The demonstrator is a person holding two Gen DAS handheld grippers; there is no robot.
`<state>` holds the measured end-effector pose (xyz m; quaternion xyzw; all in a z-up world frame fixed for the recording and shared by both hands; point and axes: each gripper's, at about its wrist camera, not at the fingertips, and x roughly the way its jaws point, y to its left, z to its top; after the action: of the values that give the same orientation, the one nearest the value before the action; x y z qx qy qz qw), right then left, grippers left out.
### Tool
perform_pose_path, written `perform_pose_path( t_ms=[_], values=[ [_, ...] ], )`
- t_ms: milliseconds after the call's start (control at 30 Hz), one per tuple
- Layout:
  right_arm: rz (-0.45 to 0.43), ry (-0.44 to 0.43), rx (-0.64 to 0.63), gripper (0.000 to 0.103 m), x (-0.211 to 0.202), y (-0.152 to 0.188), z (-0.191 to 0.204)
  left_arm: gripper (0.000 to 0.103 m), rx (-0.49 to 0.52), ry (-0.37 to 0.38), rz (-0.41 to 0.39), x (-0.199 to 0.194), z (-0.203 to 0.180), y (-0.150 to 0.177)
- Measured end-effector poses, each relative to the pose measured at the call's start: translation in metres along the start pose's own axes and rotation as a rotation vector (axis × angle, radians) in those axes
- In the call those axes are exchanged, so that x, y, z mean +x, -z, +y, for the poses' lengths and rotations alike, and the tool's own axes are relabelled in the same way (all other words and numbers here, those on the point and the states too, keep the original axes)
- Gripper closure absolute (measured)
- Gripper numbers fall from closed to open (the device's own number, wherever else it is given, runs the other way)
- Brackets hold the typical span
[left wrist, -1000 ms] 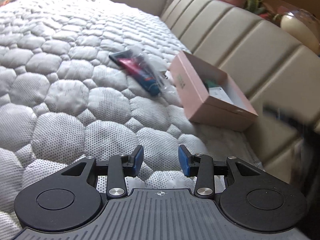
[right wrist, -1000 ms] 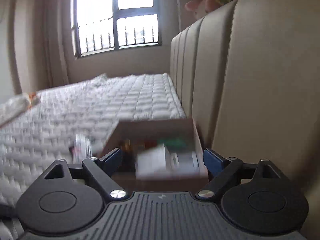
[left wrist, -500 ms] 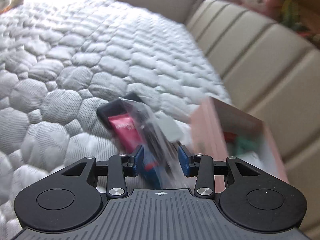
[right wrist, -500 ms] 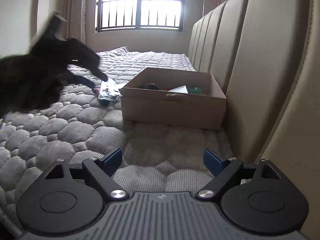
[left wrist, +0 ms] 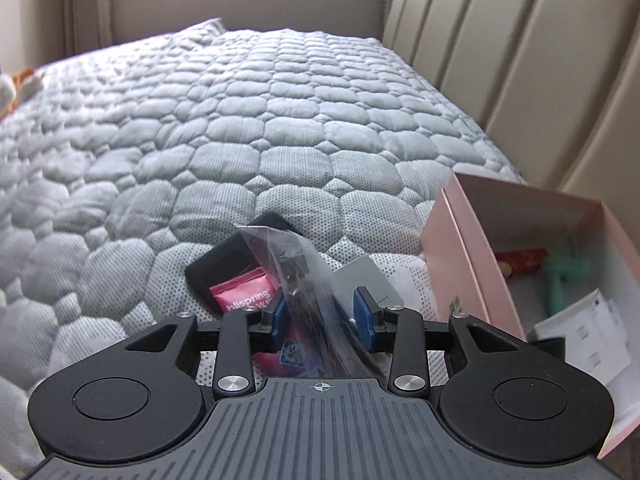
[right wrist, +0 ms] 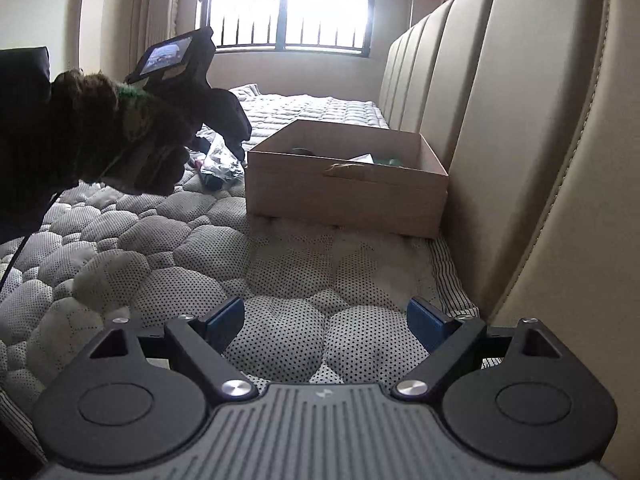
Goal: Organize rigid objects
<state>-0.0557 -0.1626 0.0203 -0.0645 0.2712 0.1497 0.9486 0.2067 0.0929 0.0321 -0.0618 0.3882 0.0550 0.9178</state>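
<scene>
Left gripper (left wrist: 323,316), lower centre of the left wrist view: blue pads are standing apart on either side of a clear plastic bag (left wrist: 298,276) of dark items, with no visible squeeze on it; whether the pads are touching the bag cannot be told. Pink packet (left wrist: 246,294), just left of the bag, is lying on a flat black case (left wrist: 224,260); a grey card (left wrist: 362,276) is showing just right of the bag. All are resting on the quilted mattress (left wrist: 240,120). Pink box (left wrist: 460,256), right of frame, is sitting open beside the pile, holding white cartons (left wrist: 580,336), a green item (left wrist: 564,272) and a red item (left wrist: 520,258). Padded headboard (left wrist: 520,60) is filling the upper right. Right gripper (right wrist: 326,316), bottom of the right wrist view: jaws are spread wide, empty, hovering over bare mattress. The box is sitting mid-frame against the headboard, the bag at its left.
</scene>
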Motion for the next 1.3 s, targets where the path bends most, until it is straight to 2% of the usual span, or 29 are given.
perform_pose_path(
  t_ms=[100, 400, 433, 567, 767, 867, 1000, 1100, 1167, 1300],
  values=[
    [-0.008, 0.003, 0.0, 0.014, -0.003, 0.001, 0.001, 0.074, 0.023, 0.009, -0.005, -0.004, 0.0, 0.004],
    [-0.003, 0.003, 0.017, 0.014, -0.004, 0.0, 0.001, 0.084, 0.056, 0.158, -0.019, -0.049, 0.018, 0.046],
    [-0.004, 0.001, 0.014, 0.014, -0.004, 0.0, 0.003, 0.088, 0.059, 0.176, -0.02, -0.056, 0.021, 0.052],
    [-0.007, 0.0, -0.017, 0.014, -0.003, -0.003, 0.013, 0.089, 0.052, 0.237, -0.015, -0.085, 0.039, 0.078],
    [-0.033, 0.003, -0.076, 0.014, 0.002, -0.013, 0.036, 0.089, 0.044, 0.241, -0.019, -0.121, 0.072, 0.107],
    [-0.042, -0.024, -0.112, 0.014, 0.008, -0.026, 0.051, 0.09, 0.051, 0.231, -0.013, -0.131, 0.088, 0.115],
    [-0.052, -0.083, -0.147, 0.014, 0.02, -0.053, 0.07, 0.09, -0.003, 0.227, -0.007, -0.137, 0.114, 0.125],
    [-0.045, -0.154, -0.143, 0.015, 0.035, -0.082, 0.081, 0.09, -0.068, 0.278, -0.018, -0.143, 0.13, 0.13],
    [-0.021, -0.191, -0.126, 0.02, 0.049, -0.099, 0.088, 0.09, -0.081, 0.294, -0.041, -0.148, 0.135, 0.132],
    [0.045, -0.205, -0.072, 0.032, 0.088, -0.118, 0.105, 0.086, -0.103, 0.322, -0.06, -0.151, 0.141, 0.133]
  ],
)
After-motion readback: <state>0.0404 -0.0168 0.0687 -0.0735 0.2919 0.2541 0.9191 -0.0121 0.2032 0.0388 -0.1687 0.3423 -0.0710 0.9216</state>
